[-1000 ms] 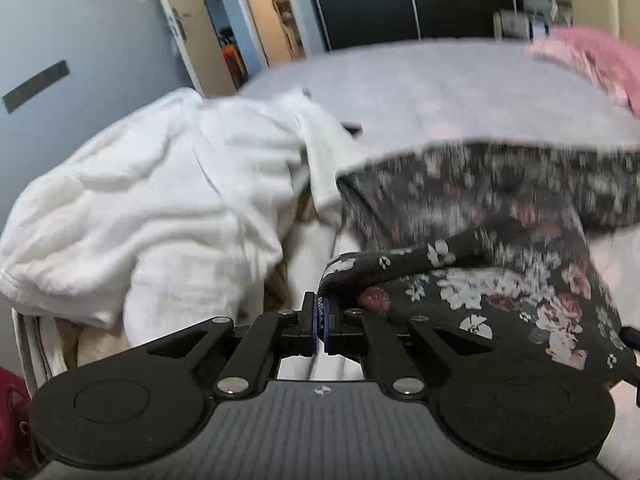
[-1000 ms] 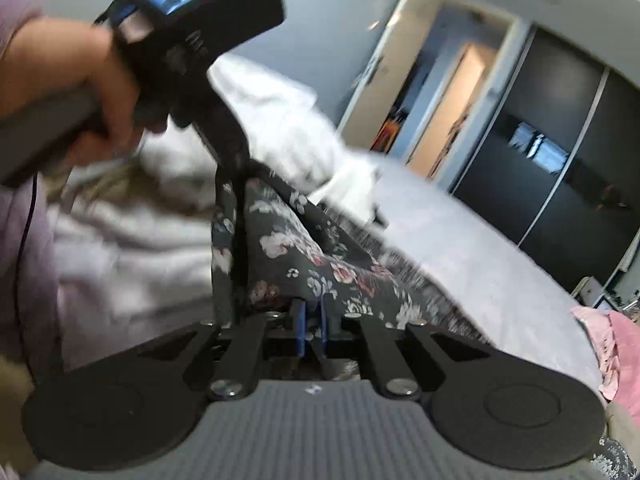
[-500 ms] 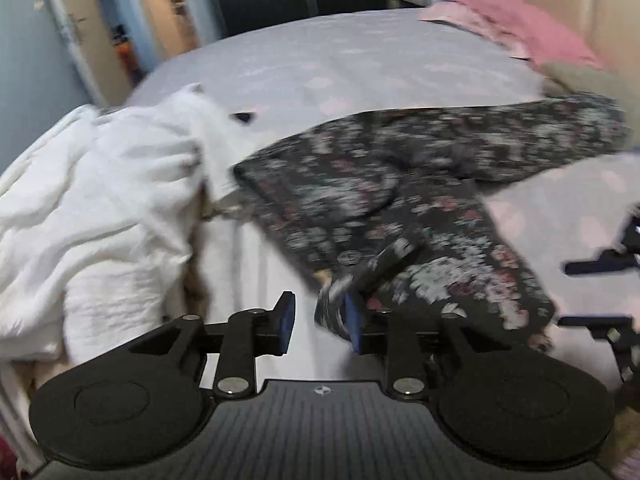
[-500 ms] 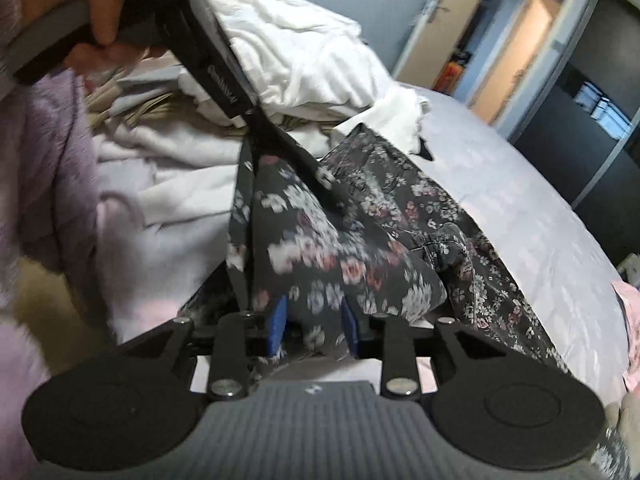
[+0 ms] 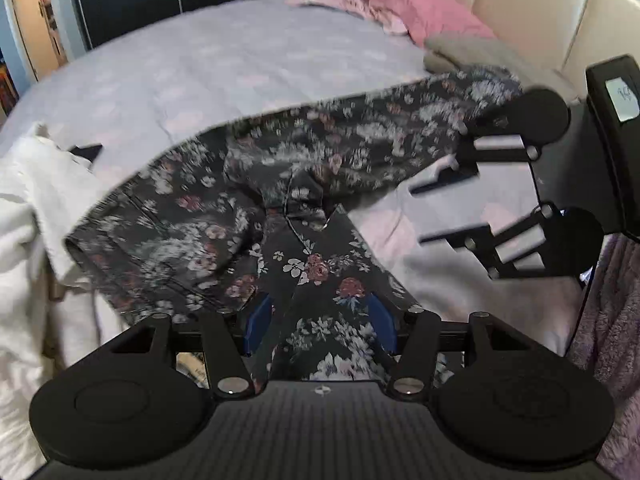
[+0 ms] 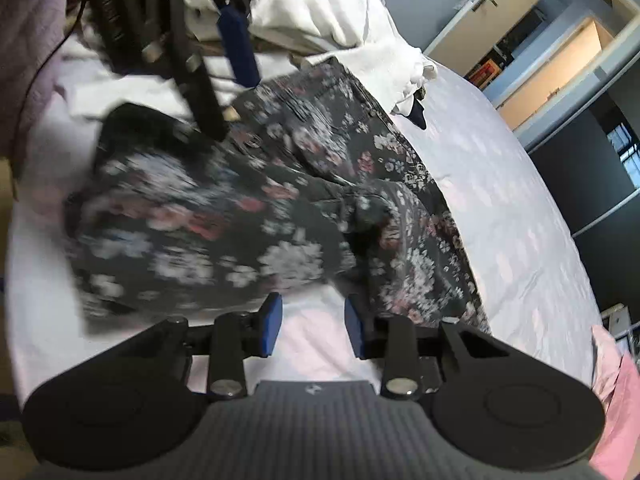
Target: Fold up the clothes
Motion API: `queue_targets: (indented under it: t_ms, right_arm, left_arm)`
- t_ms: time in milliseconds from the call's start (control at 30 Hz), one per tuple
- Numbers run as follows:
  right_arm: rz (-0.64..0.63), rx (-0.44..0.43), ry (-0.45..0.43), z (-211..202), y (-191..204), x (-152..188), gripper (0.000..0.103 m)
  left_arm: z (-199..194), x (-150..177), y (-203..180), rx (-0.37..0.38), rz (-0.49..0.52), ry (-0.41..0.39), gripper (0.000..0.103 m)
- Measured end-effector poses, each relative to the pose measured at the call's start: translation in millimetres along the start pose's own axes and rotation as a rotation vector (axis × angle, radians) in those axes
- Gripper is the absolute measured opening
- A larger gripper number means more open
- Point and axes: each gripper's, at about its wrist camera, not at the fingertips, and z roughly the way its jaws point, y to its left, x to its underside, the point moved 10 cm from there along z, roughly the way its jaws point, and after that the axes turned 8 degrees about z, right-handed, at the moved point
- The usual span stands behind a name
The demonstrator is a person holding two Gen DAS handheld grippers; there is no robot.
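A dark floral garment [image 5: 320,152] lies spread across the pale bed sheet [image 5: 220,64]. One strip of it runs toward me and lies loose between the blue pads of my left gripper [image 5: 320,322], which stands open wide. At the right of the left wrist view, my right gripper [image 5: 420,214] is open above bare sheet, just off the garment's right end. In the right wrist view the right gripper [image 6: 313,325] is open with only sheet between its pads, and the floral garment [image 6: 280,184] lies just ahead. A blue pad [image 6: 238,46] of the left gripper shows at the top.
A heap of white laundry [image 5: 24,208] [image 6: 340,12] lies against the garment's left side. Pink bedding [image 5: 400,8] and a grey cloth [image 5: 464,50] sit by the beige headboard [image 5: 520,12]. A lilac sleeve [image 5: 612,320] is at the right. An open doorway [image 6: 560,52] lies beyond the bed.
Both grippers were shut on the floral garment a second ago and have since opened. The garment has dropped and spread on the bed. The left view has swung toward the headboard.
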Motion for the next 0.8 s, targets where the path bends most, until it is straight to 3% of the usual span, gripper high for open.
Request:
queue_targets:
  t_ms: [200,300,367,467,600,633,700,800]
  right_arm:
    - [-0.292,0.068,-0.035,37.4,-0.2,4.0,0.036]
    - [-0.446,0.072,-0.054,50.2,9.4,5.0,0.036]
    - [-0.53,0.088,-0.064,58.6,12.2,5.1,0.036]
    - [-0.598,0.1,-0.069,65.0,12.9,6.0,0.036]
    - [-0.618,0.095,-0.064,62.7,16.4,8.1,0.036]
    - [-0.623,0.094,-0.063,62.2,17.2,8.7,0.032]
    - [-0.633,0.092,-0.06,61.1,19.0,9.7,0.01]
    - [-0.648,0.089,-0.057,59.4,21.6,11.3,0.009]
  left_arm:
    - [37.7,9.8,9.6,0.048,-0.063,0.05,0.051]
    - [47.0,12.6,8.3,0.091,-0.117,0.053,0.045]
    - [50.0,13.2,5.1,0.099,-0.112,0.052,0.025]
    - [51.7,14.0,-3.0,0.119,-0.081,0.06,0.005]
    - [50.3,12.8,-13.0,0.124,-0.039,0.047,0.002]
    - [49.6,13.0,-13.3,0.119,-0.035,0.046,0.002]
    - [46.4,13.6,-11.2,0.109,-0.038,0.04,0.002]
    - [38.0,11.8,-2.2,0.077,-0.057,0.018,0.002]
